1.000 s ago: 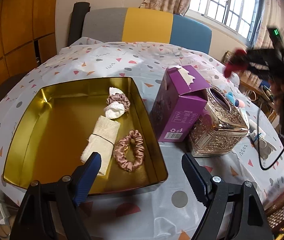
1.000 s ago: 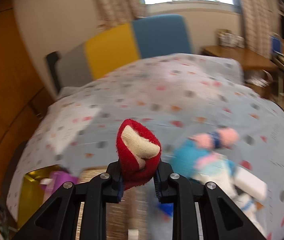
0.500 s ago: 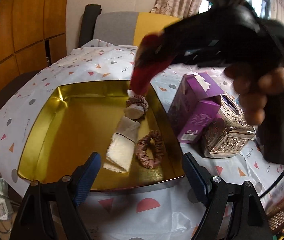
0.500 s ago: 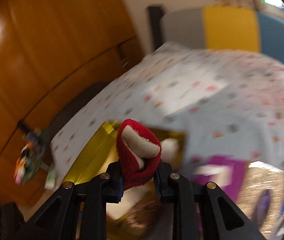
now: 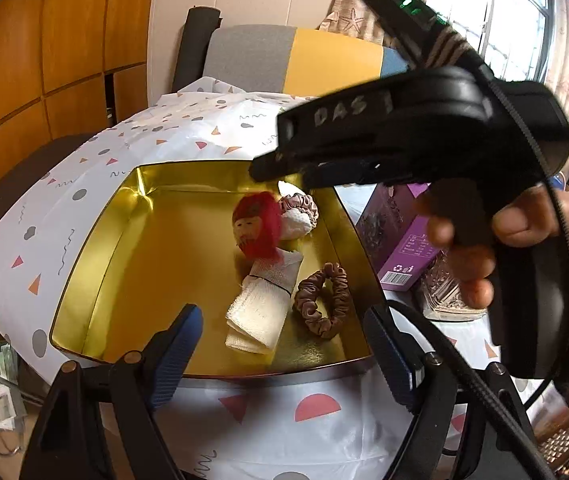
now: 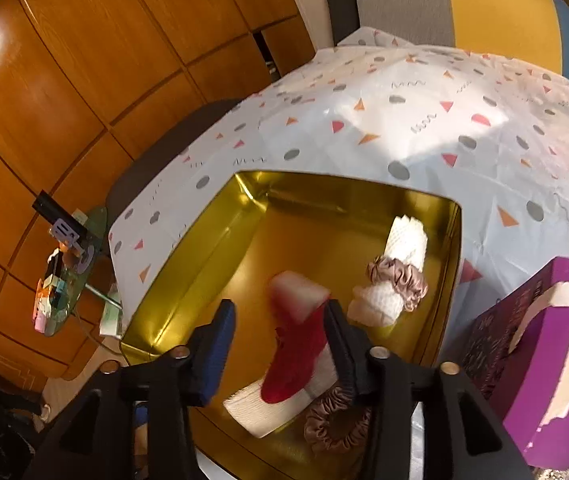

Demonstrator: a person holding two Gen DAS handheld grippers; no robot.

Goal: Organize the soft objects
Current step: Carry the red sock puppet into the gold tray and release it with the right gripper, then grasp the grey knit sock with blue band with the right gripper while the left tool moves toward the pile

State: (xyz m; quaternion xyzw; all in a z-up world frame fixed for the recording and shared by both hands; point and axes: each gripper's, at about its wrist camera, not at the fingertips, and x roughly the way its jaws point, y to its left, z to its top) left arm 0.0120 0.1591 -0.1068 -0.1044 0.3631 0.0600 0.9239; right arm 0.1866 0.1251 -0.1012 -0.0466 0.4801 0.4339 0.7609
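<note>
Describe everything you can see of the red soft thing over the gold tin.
The red soft item looks like fuzzy fabric, red outside with a cream end and a small face on it. It is blurred in both views, below the right gripper, whose jaws are open. It is over the folded cream cloth inside the gold tin; whether it touches either cannot be told.
</note>
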